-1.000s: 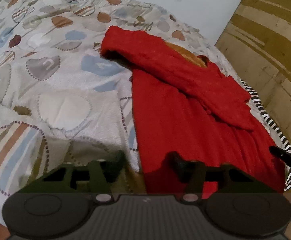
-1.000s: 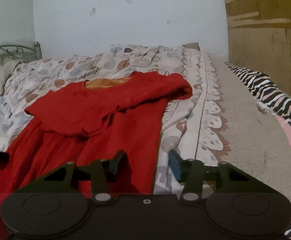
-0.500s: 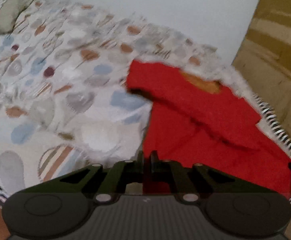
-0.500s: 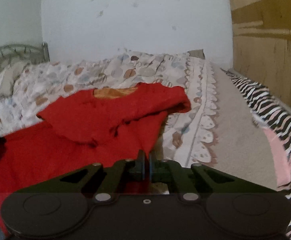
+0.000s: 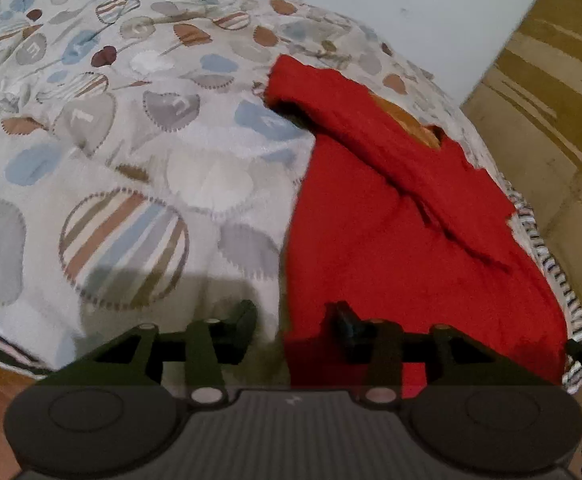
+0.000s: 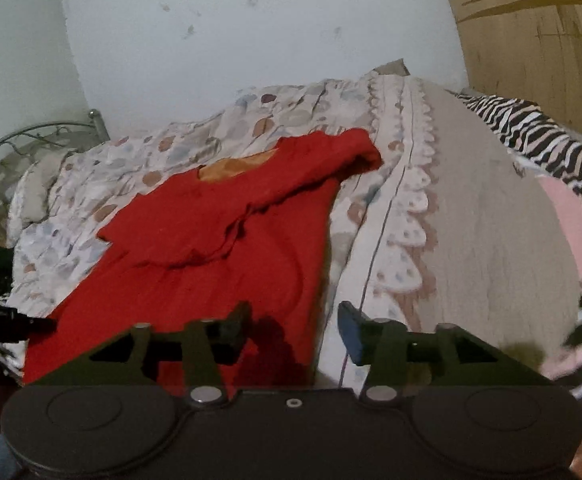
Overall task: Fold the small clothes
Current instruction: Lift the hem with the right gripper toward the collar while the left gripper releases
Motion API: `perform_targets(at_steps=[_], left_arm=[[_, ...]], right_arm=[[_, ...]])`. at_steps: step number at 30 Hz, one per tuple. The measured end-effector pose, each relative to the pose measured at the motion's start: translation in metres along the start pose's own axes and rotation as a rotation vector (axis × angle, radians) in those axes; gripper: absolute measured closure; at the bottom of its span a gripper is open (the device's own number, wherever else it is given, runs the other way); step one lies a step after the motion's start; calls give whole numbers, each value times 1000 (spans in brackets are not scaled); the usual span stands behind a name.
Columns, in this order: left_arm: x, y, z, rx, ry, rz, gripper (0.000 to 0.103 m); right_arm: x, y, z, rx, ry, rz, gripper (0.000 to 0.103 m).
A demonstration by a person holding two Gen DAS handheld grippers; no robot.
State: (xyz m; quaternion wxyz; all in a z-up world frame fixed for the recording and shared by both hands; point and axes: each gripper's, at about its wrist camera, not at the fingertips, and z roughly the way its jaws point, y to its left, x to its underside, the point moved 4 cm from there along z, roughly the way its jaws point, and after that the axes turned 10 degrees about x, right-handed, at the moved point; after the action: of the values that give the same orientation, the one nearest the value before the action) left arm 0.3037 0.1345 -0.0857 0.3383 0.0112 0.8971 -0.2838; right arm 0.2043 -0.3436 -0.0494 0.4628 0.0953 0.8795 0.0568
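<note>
Your left gripper point(image 5: 293, 322) and your right gripper point(image 6: 293, 322) have both just been opening; their jaws stand apart with nothing gripped. The red garment point(image 5: 403, 216) lies spread on the patterned bedspread point(image 5: 151, 152), its lower corners just under your two grippers, sleeves folded across the chest.
</note>
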Motion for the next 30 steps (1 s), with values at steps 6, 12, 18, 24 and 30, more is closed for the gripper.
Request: perform_targets(at_steps=[6,12,18,24,30], left_arm=[[21,-7,-9,40,57,50,86],[19,-34,-31,-37,7,116,96],[17,-45,-26,-97,42,176,95],[26,-33,-29,-80,31,105,80],[27,-32,-44,-143,4,92,27]], right_arm=[[34,14,-19,-23,26,-132,57],[38,24,-32,14,19,-222,97],[32,25,-43,36,-3,-277,98],[48,26,-49,68,-25,-355,77],[71,32,-66,93,-75,-611,34]])
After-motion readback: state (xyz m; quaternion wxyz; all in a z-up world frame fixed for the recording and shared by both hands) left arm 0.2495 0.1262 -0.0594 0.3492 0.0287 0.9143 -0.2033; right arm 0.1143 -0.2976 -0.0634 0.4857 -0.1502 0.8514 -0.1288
